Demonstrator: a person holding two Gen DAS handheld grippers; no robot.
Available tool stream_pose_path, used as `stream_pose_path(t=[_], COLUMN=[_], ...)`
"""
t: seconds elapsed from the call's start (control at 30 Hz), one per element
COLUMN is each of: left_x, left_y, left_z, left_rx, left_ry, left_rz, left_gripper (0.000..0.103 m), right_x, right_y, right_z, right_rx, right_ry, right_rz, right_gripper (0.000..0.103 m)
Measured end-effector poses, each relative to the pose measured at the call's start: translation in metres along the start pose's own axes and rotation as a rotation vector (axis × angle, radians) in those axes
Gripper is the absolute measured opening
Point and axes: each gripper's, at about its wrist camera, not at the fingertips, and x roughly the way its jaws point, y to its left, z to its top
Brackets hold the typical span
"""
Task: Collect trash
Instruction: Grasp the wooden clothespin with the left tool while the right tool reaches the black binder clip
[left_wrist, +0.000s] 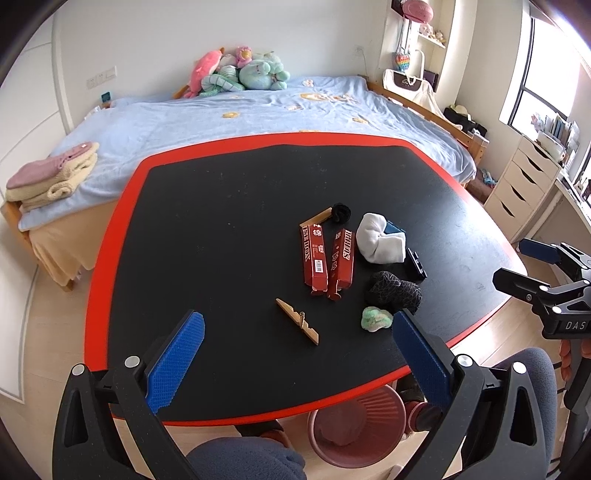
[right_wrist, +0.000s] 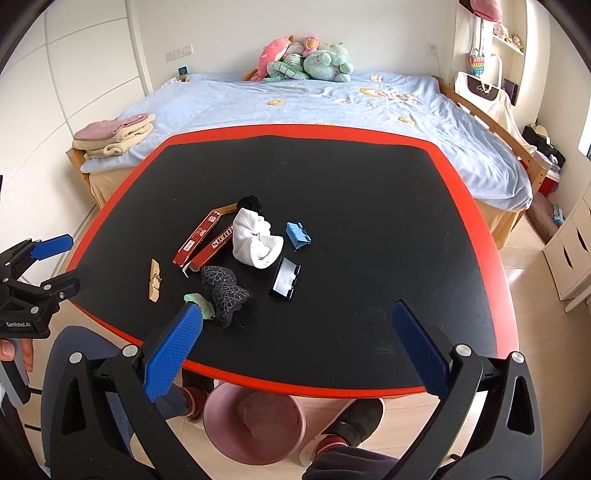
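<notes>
On the black table (left_wrist: 229, 206) lie two red cartons (left_wrist: 327, 258), a green crumpled wad (left_wrist: 376, 319), a wooden clothespin (left_wrist: 297, 321), a white sock bundle (left_wrist: 378, 238), a black patterned sock (left_wrist: 393, 291), a small black ball (left_wrist: 340, 212) and a black clip (left_wrist: 416, 263). My left gripper (left_wrist: 295, 354) is open and empty above the near edge. My right gripper (right_wrist: 295, 343) is open and empty above the near edge; its left pad covers part of the green wad (right_wrist: 201, 301). The cartons (right_wrist: 205, 242), a blue clip (right_wrist: 298, 235) and the pink bin (right_wrist: 255, 424) show in the right wrist view.
A pink waste bin (left_wrist: 356, 428) stands on the floor under the table's near edge, beside the person's feet (right_wrist: 351, 417). A bed (left_wrist: 258, 110) with plush toys lies behind the table. White drawers (left_wrist: 524, 184) stand at the right.
</notes>
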Motion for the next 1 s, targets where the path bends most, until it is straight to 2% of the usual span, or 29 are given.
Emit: stream_pose_path(t=[0.3,0.63,0.77,0.8,0.87,0.9,1.0], left_x=[0.038,0.078,0.089,0.090,0.093,0.095,0.095], left_y=[0.006,0.008,0.008,0.007,0.006,0.006,0.003], left_z=[0.002,-0.003,-0.005,-0.006,-0.007,-0.008,-0.009], left_rx=[-0.061,-0.113,-0.125,-0.125,-0.124,-0.122,-0.107], left_ry=[0.096,0.178,0.195,0.196,0.203,0.205,0.193], left_rz=[0.019,0.046,0.047,0.046,0.040,0.039,0.049], left_gripper=[0.098,0.096,0.083,0.081,0.074,0.069,0.067], right_x=[0.027,0.081,0.097,0.101,0.107,0.111,0.118], right_y=[-0.007,-0.013,-0.014,-0.014,-0.014,-0.014,-0.011], right_z=[0.008,0.016,0.016,0.016,0.016,0.016,0.015], right_rx=[0.015,0.034,0.041,0.043,0.046,0.043,0.033], right_ry=[0.039,0.118,0.138,0.142,0.153,0.162,0.173], right_rz=[0.011,0.024,0.037,0.039,0.042,0.037,0.042], right_gripper=[0.100,0.100,0.099,0.098,0.083,0.081,0.074])
